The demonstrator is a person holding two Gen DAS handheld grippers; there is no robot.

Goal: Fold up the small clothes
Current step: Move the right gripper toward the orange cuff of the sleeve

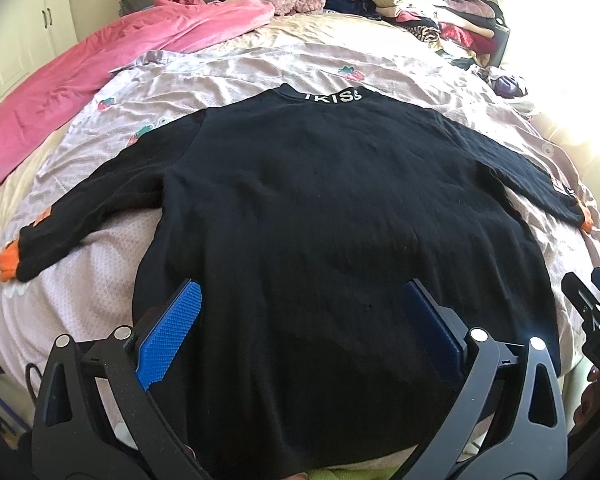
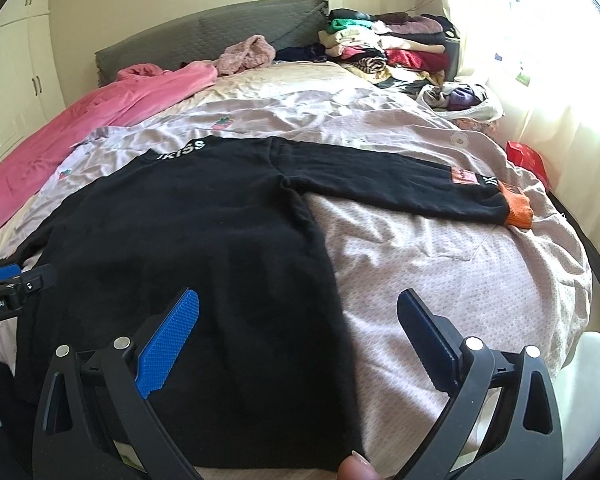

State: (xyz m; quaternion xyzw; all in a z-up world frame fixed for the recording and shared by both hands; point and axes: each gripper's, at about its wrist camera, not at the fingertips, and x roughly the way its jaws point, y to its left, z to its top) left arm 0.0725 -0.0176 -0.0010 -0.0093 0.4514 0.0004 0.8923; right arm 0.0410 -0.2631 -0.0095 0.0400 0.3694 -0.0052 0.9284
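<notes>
A black sweater (image 1: 320, 200) lies flat on the bed, back up, with white lettering on the collar (image 1: 332, 96) and both sleeves spread out. Its cuffs are orange: the left cuff (image 1: 8, 260) and the right cuff (image 2: 518, 208). My left gripper (image 1: 300, 300) is open, hovering over the sweater's lower hem, nothing between its blue pads (image 1: 172, 332). My right gripper (image 2: 298, 304) is open too, above the sweater's (image 2: 188, 248) lower right edge, one finger over the black fabric, the other over the sheet. Each gripper shows at the other view's edge.
The bed is covered by a pale pink sheet (image 2: 460, 264) with strawberry prints. A pink garment (image 1: 100, 64) lies at the left. A pile of folded clothes (image 2: 392, 44) sits at the far right by the grey headboard (image 2: 220, 36). A red item (image 2: 528, 160) lies beside the bed. A fingertip (image 2: 354, 468) shows at the bottom edge.
</notes>
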